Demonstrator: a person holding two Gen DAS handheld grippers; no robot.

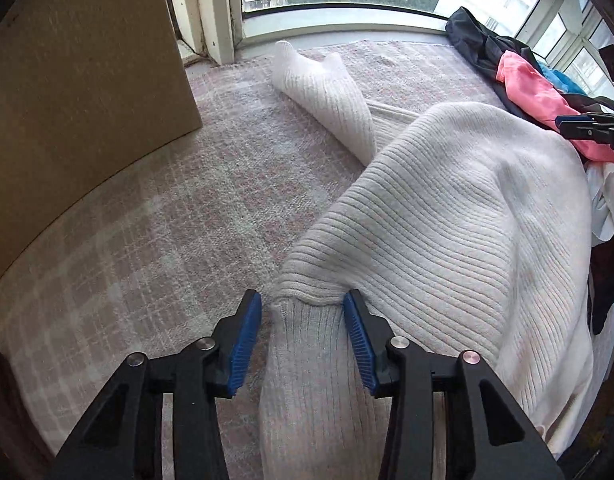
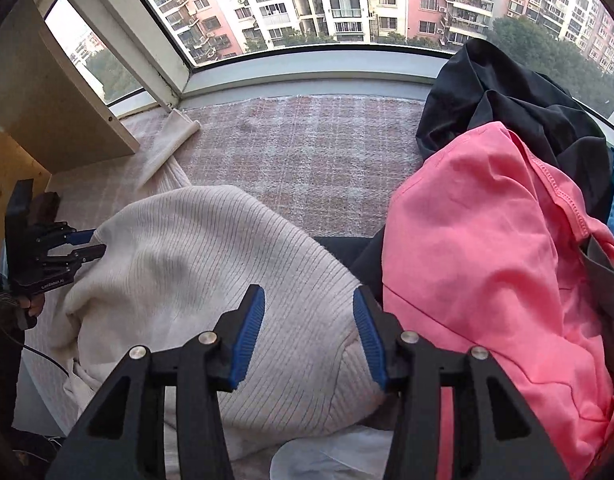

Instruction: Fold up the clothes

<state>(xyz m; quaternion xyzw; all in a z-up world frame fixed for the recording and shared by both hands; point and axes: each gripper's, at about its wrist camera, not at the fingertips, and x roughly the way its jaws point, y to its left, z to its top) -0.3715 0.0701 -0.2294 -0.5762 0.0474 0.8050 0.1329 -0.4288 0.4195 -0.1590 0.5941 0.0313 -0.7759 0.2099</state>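
Observation:
A white ribbed sweater [image 1: 447, 220] lies bunched on a pink checked blanket [image 1: 167, 220]. One of its sleeves [image 1: 319, 92] trails off toward the window. My left gripper [image 1: 302, 294] points down over a ribbed cuff of the sweater. The cuff lies between its blue pads; the right pad touches the knit and the left pad stands a little off it. In the right wrist view this gripper [image 2: 93, 243] sits at the sweater's left edge. My right gripper [image 2: 308, 289] hovers open over the sweater [image 2: 211, 248] near its right side, gripping nothing. It also shows at the edge of the left wrist view [image 1: 579, 128].
A pile of clothes stands at the right: a pink garment [image 2: 487, 260] with a black one [image 2: 507, 92] behind it and a bit of blue. A brown board [image 1: 79, 80] leans at the left. The window sill [image 2: 307, 76] bounds the far side of the blanket [image 2: 307, 152].

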